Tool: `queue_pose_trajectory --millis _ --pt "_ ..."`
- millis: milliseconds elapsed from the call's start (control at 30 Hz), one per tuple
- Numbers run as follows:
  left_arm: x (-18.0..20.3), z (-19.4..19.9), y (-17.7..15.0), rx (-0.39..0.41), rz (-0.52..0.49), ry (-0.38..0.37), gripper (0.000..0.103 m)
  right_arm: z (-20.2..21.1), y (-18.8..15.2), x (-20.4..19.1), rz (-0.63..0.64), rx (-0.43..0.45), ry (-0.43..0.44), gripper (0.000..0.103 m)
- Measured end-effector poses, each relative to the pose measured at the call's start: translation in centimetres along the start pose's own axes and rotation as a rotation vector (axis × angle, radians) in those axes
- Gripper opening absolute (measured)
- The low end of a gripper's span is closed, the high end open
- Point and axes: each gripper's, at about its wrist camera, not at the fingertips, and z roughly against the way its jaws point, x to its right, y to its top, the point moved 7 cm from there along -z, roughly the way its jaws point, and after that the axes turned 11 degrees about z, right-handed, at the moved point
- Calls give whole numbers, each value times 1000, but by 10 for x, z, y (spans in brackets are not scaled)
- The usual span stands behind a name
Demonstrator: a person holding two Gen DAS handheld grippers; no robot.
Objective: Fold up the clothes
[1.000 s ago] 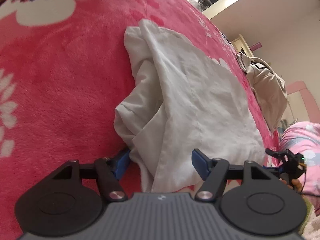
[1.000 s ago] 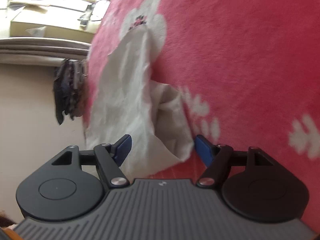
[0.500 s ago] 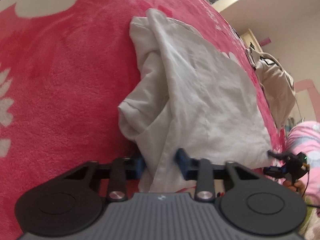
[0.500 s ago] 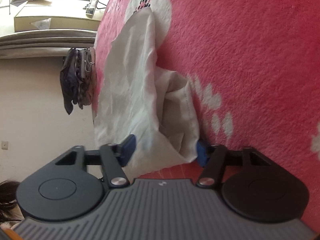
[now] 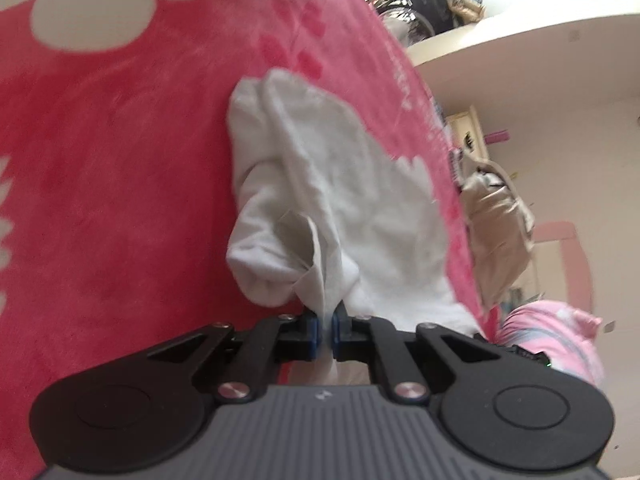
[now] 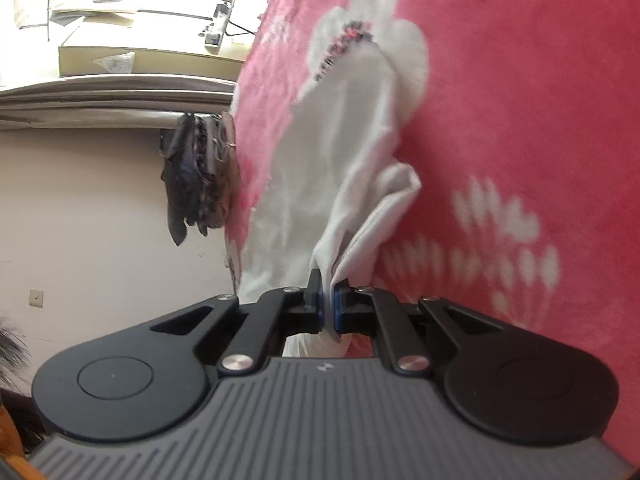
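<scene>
A white garment [image 5: 340,184] lies crumpled on a pink fleece blanket [image 5: 120,160] with white flowers. In the left wrist view my left gripper [image 5: 325,316] has its jaws closing, and the blue pads pinch a bunched near edge of the cloth, which rises off the blanket. In the right wrist view the same white garment [image 6: 320,168] stretches away over the blanket [image 6: 520,120]. There my right gripper [image 6: 327,292] is closing tight on another near corner, with a fold of fabric squeezed between its pads and lifted.
A beige bag or jacket [image 5: 496,220] hangs past the blanket's right edge, with pink striped fabric [image 5: 552,344] below it. Dark clothes [image 6: 196,184] hang by the bed's left side under a ledge with boxes [image 6: 140,60].
Both grippers went from wide open around the garment's near edge to pinched shut on it. Both have lifted, pulling the held cloth up into peaks.
</scene>
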Motion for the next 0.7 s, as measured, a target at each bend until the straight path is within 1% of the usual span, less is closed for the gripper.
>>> queue_pose_trajectory --millis 200,333,500,700 --pt "10 3 24 30 47 -67 7 -3 31 -15 -14 49 43 3" --pt "9 -2 46 43 107 -115 7 -7 54 -20 -36 79 70 3" --pt "11 -25 79 55 176 -162 7 -26 81 -25 -65 105 99 3" --pt "9 -48 112 52 208 -179 7 -52 109 -14 -106 125 112 3"
